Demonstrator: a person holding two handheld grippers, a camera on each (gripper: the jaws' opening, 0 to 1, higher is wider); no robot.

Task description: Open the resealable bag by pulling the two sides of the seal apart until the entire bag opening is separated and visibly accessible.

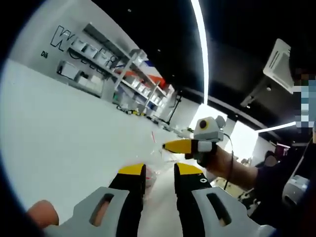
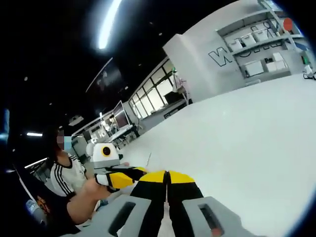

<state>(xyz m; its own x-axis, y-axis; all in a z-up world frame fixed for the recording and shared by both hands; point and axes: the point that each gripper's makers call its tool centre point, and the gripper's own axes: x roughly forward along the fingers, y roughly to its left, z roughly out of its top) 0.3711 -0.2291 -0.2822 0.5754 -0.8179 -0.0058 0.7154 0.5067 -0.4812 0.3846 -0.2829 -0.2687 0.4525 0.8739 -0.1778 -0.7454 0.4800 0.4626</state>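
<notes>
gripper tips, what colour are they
Yellow on black, clearest in the left gripper view on the left gripper and the right gripper.

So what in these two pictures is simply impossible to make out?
- Bag: in the left gripper view only a faint clear film between the yellow-tipped jaws; whether its seal is parted cannot be told.
- Right gripper: its jaws stand closed together in the right gripper view; anything pinched between them is hidden.
- Shelf: contents too small and blurred in the left gripper view.
- Wall lettering: cut short and unreadable in the right gripper view.
</notes>
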